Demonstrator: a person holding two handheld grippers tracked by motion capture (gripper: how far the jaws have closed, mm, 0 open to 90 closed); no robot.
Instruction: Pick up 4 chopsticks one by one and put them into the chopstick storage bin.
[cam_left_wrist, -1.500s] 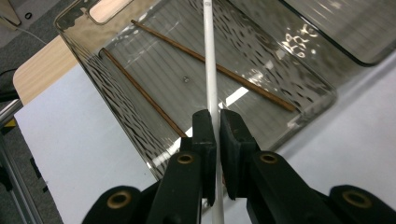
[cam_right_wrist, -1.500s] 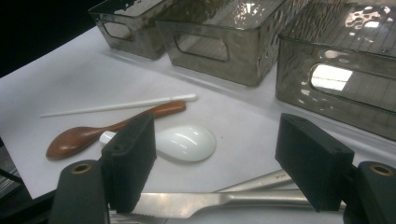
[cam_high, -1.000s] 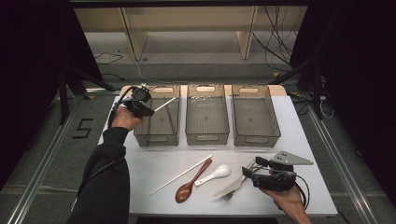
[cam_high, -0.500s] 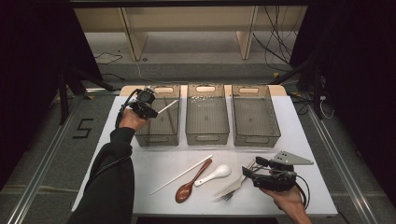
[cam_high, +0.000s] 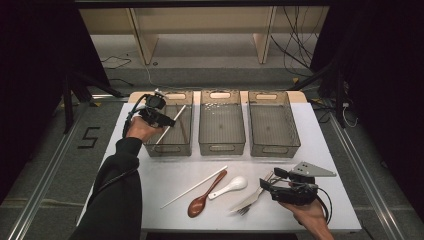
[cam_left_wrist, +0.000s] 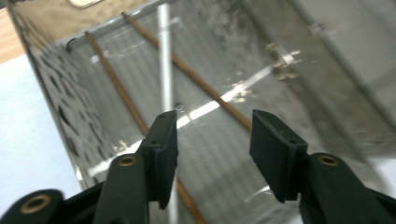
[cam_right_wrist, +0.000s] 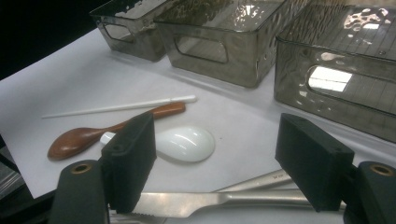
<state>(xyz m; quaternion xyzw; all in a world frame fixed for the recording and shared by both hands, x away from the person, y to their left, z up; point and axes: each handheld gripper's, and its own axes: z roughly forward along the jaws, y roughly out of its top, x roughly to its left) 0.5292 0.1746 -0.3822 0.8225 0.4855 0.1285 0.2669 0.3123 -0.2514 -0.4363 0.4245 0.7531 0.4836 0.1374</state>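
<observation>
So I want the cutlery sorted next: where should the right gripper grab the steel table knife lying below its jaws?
Probably the knife's narrow neck where blade meets handle, from straight above. It lies flat on the white table, crosswise between the open right gripper's jaws.

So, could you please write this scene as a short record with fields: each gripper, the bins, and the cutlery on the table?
left gripper: open, over the left smoky clear plastic bin; white chopstick beside one jaw
left bin contents: two brown chopsticks, plus the white one leaning in
middle bin: empty
right bin: empty
right gripper: open, above the steel knife
on white table: white chopstick, brown wooden spoon, white ceramic spoon, steel fork
</observation>
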